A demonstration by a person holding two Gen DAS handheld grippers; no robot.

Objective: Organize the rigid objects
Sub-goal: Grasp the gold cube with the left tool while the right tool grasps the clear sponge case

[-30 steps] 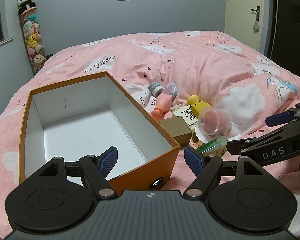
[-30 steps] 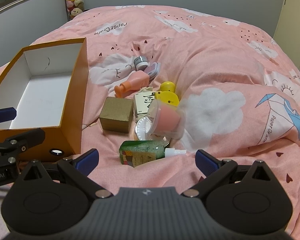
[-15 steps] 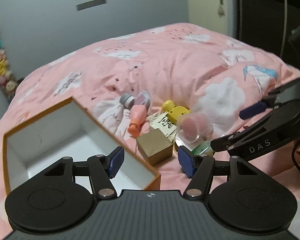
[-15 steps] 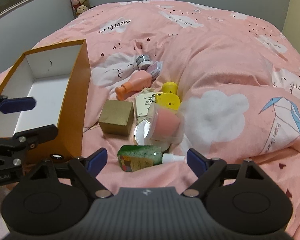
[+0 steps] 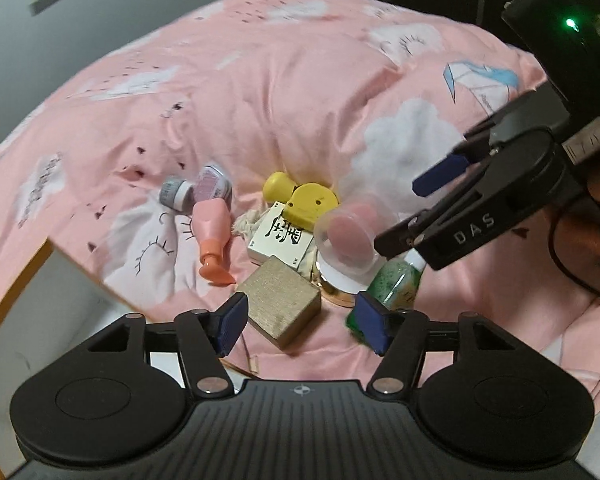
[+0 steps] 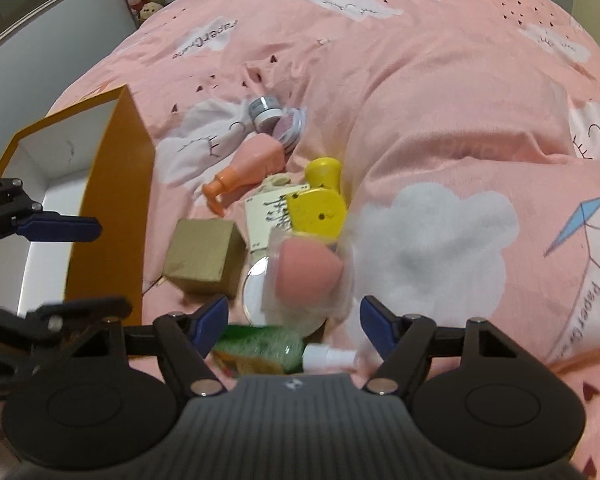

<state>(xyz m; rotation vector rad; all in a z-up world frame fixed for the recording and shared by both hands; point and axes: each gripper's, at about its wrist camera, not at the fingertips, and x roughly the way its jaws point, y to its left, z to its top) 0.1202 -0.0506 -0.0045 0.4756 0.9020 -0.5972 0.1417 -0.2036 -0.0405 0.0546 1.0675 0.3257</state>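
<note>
Orange cardboard box with white inside sitting open beside pile on pink cloud-print duvet. Left gripper hovering spread around gold-brown cardboard cube, not pinching; centre pads on flat faces. Right gripper closing, nothing pinched, green spray bottle below.

From my right wrist feed, the green translucent spray bottle is smeared by motion and half hidden under the gripper body — I can't read its label. The orange cardboard box with white inside runs off the left edge there, and in the left wrist feed only a blurred corner of it shows. The round gold-rimmed compact sits mostly under the clear plastic cup holding a pink sponge — its face is hidden from me.
</note>
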